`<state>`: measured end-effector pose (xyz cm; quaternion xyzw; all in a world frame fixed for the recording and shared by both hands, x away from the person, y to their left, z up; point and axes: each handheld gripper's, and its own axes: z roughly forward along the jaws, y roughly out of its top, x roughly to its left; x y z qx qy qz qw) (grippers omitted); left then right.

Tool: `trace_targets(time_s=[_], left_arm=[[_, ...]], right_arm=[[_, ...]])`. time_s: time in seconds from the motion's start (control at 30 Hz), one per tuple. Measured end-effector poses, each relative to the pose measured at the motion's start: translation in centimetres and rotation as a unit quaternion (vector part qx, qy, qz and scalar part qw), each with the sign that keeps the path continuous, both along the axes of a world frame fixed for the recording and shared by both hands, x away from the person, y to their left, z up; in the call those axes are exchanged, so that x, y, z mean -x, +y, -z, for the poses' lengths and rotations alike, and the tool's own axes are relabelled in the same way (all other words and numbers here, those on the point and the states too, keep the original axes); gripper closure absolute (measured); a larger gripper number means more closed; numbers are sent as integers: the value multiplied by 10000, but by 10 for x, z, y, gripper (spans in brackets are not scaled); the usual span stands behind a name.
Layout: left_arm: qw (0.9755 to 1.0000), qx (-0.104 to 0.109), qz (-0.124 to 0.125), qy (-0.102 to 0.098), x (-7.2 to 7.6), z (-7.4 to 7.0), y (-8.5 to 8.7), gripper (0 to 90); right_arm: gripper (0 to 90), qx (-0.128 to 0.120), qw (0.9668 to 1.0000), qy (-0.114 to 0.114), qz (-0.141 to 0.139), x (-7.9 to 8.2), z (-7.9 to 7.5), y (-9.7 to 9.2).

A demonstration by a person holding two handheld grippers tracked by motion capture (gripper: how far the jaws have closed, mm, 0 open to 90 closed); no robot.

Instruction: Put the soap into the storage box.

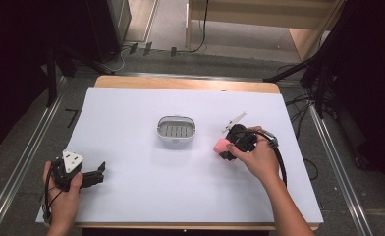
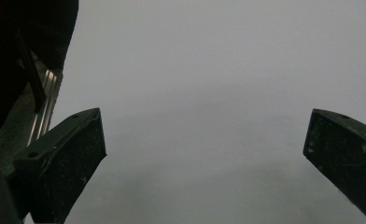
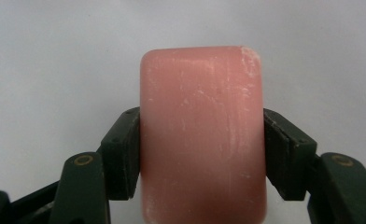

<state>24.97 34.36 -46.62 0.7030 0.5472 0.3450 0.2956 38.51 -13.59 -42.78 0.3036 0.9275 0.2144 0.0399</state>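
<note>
- Wooden table (image 1: 180,82), covered by a white sheet (image 1: 131,187).
- Grey soap dish (image 1: 177,131) on the sheet, left of the right gripper (image 1: 228,147), apart.

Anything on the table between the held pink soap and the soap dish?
Nothing: in the high view, bare white table separates the pink soap from the soap dish.

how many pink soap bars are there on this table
1. The pink soap bar is clamped in the right claw, just right of the white soap dish at mid-table. Nothing seems to hide another.
</note>
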Motion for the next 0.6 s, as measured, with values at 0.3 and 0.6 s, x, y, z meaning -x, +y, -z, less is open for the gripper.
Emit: trace_targets(time_s=[0.3, 0.6], left_arm=[[10000, 2, 6, -4, 0, 0, 0, 0], [10000, 1, 7, -1, 0, 0, 0, 0]], right_arm=[[385, 39, 9998, -73, -206, -5, -9, 9], [385, -25, 9990, -74, -443, -11, -13, 18]])
